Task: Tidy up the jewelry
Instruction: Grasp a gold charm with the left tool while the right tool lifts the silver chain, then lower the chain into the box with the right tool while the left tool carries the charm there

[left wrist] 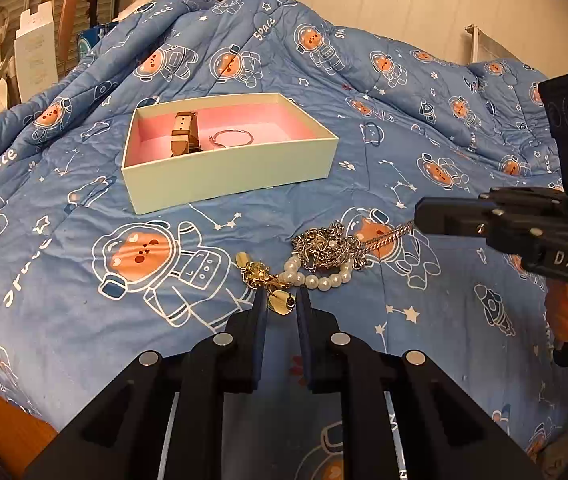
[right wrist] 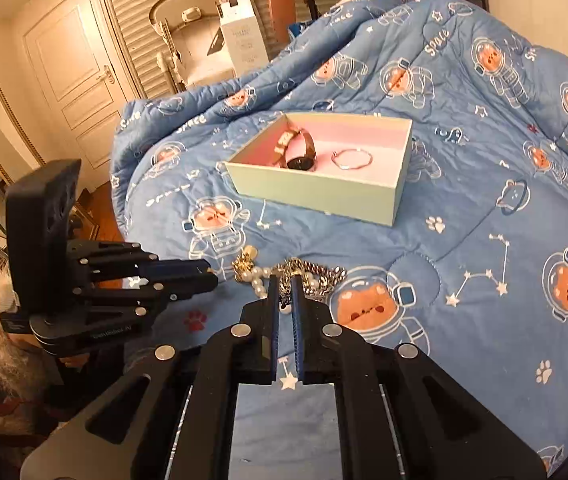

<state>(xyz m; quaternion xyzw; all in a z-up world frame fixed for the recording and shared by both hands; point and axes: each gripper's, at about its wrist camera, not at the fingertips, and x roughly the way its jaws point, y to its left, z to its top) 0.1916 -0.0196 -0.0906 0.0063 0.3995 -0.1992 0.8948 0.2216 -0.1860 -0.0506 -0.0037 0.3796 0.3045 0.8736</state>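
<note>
Left gripper (left wrist: pixel 281 300): fingers parted by a narrow gap, tips low at the near edge of the jewelry pile (left wrist: pixel 316 258), a gold pendant of that pile lying between them; contact cannot be judged. Right gripper (right wrist: pixel 285 285): enters from the right of the pile, fingers nearly parallel and drawn close, clamped on a silver chain (left wrist: pixel 388 235) that runs taut from the pile to its tips.
</note>
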